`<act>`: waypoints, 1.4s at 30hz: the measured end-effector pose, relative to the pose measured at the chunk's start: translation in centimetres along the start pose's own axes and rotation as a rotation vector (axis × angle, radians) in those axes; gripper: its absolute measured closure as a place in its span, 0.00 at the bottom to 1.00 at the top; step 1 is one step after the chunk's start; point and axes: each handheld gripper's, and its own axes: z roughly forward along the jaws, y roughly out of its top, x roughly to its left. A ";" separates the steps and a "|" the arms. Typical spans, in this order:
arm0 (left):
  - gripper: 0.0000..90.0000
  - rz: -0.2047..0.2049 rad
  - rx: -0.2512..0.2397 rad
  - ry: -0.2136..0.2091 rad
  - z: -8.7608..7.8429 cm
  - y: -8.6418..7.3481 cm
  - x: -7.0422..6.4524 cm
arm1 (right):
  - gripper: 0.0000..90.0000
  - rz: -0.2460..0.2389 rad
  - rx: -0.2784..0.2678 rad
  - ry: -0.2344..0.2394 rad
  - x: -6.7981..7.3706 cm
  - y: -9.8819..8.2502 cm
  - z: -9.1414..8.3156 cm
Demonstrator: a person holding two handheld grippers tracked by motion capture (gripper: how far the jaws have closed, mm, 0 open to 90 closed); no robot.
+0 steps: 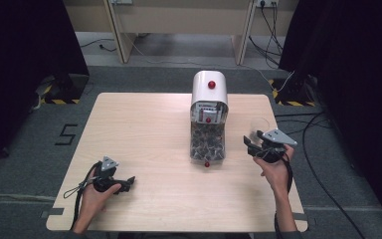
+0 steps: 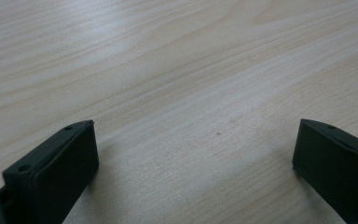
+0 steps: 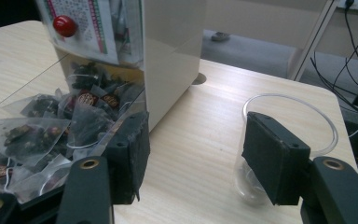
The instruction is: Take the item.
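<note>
A white dispenser (image 1: 209, 99) with red knobs is standing on the desk (image 1: 144, 129), its clear front drawer (image 1: 208, 144) holding bagged tea sachets (image 3: 42, 126). Its printed label (image 3: 91, 28) is showing writing too small to read. Right of the dispenser, a clear cup (image 3: 289, 140) is sitting beside the right tongs (image 3: 200, 154), whose jaws are gaping apart. The left tongs (image 2: 193, 158), near left of the dispenser, are also gaping over bare wood.

Soft overhead light falls evenly on the pale worktop (image 1: 144, 124), while the room's edges sink into near black. In the left gripper view the tongs (image 2: 193, 154) cast faint, blurred shadows and the wood grain looks slightly soft. A mild sheen brightens the worktop near the clear cup (image 3: 286, 140).
</note>
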 end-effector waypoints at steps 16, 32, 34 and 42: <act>0.00 0.000 0.000 0.000 0.0 0.0 0.0 | 0.45 -0.013 0.025 0.048 1.6 -1.2 -1.0; 0.00 0.000 0.000 0.000 0.0 0.0 0.0 | 0.44 -0.033 0.047 0.088 3.3 -2.4 -2.0; 0.00 0.000 0.000 0.000 0.0 0.0 0.0 | 0.44 -0.034 0.051 0.091 3.4 -2.5 -2.1; 0.00 0.000 0.000 0.000 0.0 0.0 0.0 | 0.44 -0.053 0.057 0.111 4.2 -3.0 -2.8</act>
